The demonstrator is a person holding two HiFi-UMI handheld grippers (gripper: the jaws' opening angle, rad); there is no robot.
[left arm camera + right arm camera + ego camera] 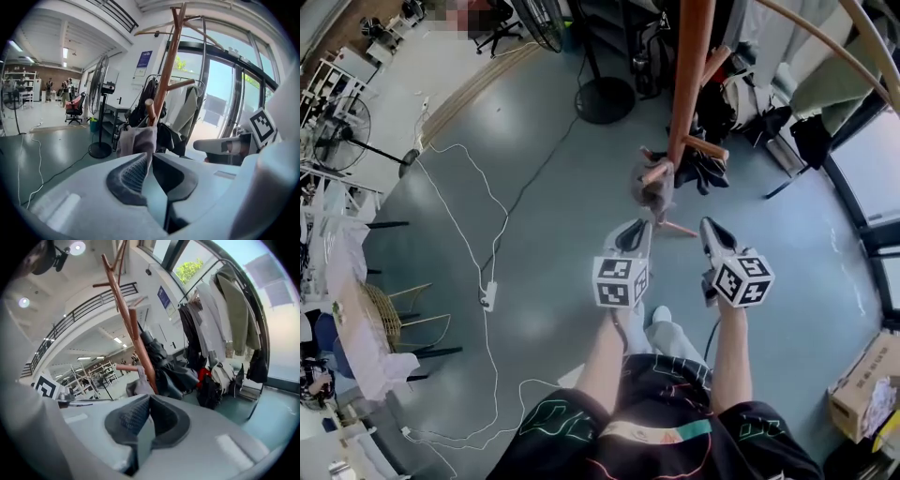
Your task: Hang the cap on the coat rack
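Floor (534, 187): gray and shiny. It fills most of the head view.
Coat rack (689, 75): a tall brown wooden pole with short pegs sticking out. It stands near the top edge of the floor, right in front of both grippers.
Dark clothes (705, 169): piled by the pole, low down and behind it.
Fan (342, 131): a round fan on a stand, by the left edge of the floor.
Box (862, 389): brown cardboard, in the bottom right corner of the floor.
White cable (473, 248): it runs in loops across the left part of the floor, down to a white power strip (488, 296).
Cap (653, 183): soft and gray. It hangs on a low peg (150, 108) on the left side of the pole and droops straight down from it.
Left gripper (151, 157): its jaws are almost together and nip the bottom edge of the cap, just under the peg.
Right gripper (149, 397): its jaws are pressed together with nothing between them. It is just beside the left gripper, near the pole, and does not touch the cap.
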